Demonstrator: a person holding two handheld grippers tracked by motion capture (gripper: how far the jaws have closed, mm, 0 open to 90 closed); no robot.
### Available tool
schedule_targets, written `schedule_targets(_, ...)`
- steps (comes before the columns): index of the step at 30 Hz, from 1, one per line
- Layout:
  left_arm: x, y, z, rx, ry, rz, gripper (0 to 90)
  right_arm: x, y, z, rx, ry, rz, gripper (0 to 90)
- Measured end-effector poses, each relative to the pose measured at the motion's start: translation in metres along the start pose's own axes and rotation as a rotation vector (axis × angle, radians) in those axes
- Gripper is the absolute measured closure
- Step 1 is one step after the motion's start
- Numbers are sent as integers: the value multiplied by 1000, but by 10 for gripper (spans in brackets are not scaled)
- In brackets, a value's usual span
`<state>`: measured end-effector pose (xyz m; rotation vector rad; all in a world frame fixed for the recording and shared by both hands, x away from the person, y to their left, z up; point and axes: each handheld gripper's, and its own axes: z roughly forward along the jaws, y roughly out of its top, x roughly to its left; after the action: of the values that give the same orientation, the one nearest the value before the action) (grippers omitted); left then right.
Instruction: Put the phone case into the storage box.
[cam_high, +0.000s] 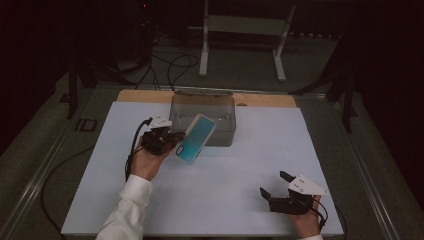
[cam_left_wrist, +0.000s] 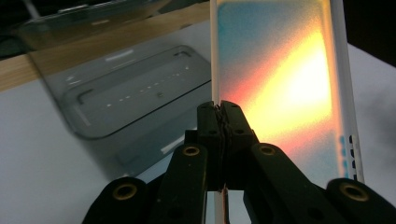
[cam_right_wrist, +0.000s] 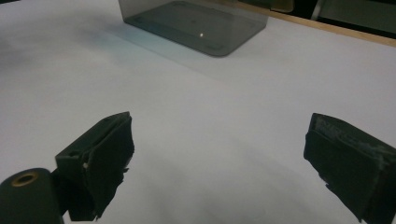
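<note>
High view, one phone clamped by left hand-held gripper; one grey bin; right hand-held gripper agape

The phone had a glossy, iridescent back that threw teal, red and yellow glare. The box was smooth, translucent grey plastic. A matt white sheet covered the counter, whose far edge showed bare wood. The right gripper wore matt black pads, rough and frayed.
</note>
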<state>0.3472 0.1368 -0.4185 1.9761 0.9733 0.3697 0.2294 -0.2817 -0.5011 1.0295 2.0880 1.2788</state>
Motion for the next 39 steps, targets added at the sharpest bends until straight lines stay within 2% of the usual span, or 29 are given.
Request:
schedule_targets(11, 13, -31, -26, -34, 74, -37, 891, 3, 1, 3, 4, 12, -4, 82)
schedule_targets(16, 19, -44, -36, -53, 96, -59, 891, 5, 1, 5, 5, 20, -4, 82)
schedule_targets(23, 24, -58, -48, -87, 121, -68, 890, 8, 6, 10, 2, 28, 2, 82)
schedule_targets(28, 25, -61, -54, -103, 142, -66, 891, 10, 15, 16, 15, 16, 15, 82)
schedule_targets(30, 25, -61, -54, -108, 138, -67, 891, 10, 18, 17, 15, 17, 3, 82)
schedule_targets(33, 22, -62, -55, -110, 139, -59, 890, 13, 31, 21, 8, 25, 6, 82)
schedule_targets(39, 21, -63, -54, -117, 133, -68, 890, 21, 49, 32, -17, 68, 16, 82)
